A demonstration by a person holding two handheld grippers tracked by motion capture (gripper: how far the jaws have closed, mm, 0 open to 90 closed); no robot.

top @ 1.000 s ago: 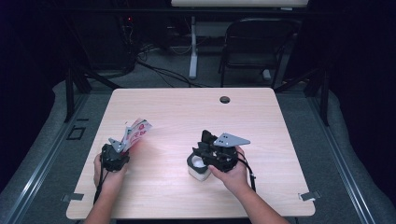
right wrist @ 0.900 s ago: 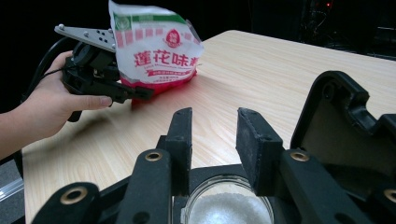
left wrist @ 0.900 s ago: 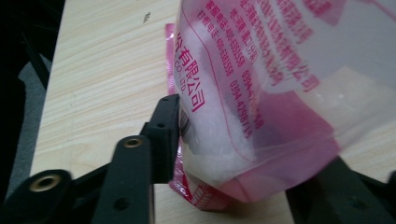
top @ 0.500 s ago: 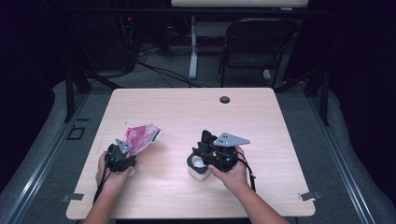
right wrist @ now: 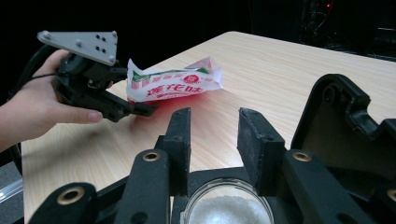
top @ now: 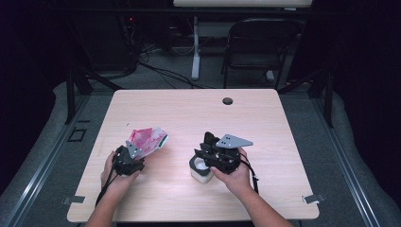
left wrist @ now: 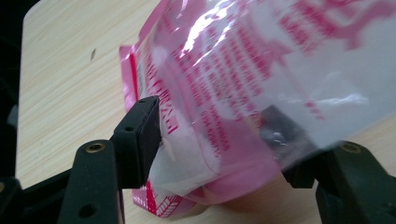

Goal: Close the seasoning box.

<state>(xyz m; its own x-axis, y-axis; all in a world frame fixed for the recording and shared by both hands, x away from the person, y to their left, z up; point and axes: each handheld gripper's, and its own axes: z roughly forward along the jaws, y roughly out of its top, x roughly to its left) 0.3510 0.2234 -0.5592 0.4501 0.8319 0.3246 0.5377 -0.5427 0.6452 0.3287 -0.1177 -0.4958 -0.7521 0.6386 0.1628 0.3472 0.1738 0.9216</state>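
Note:
A pink and clear snack bag [top: 147, 139] lies on the wooden table [top: 189, 109], left of centre. My left gripper [top: 138, 152] sits at its near end. Its jaws have just been opening, and they stand open with the bag's bottom corner [left wrist: 261, 79] loose between them. The left gripper [left wrist: 212, 112] has one pad beside the bag's edge and the other showing through the plastic. My right gripper [top: 204, 144] rests over a white cup [top: 198, 170] of white granules [right wrist: 227, 205]. Its jaws [right wrist: 215, 116] are set on either side of the rim. The bag [right wrist: 175, 84] and the left gripper [right wrist: 140, 106] lie beyond.
A round black cable hole [top: 228, 100] sits near the table's far edge. A dark chair [top: 260, 42] and cables stand on the floor behind the table. Bare wood lies between the bag and the cup.
The left hand has moved right and laid the bag down from a raised tilt onto the table, and its jaws have opened. The right hand and the cup have stayed put.

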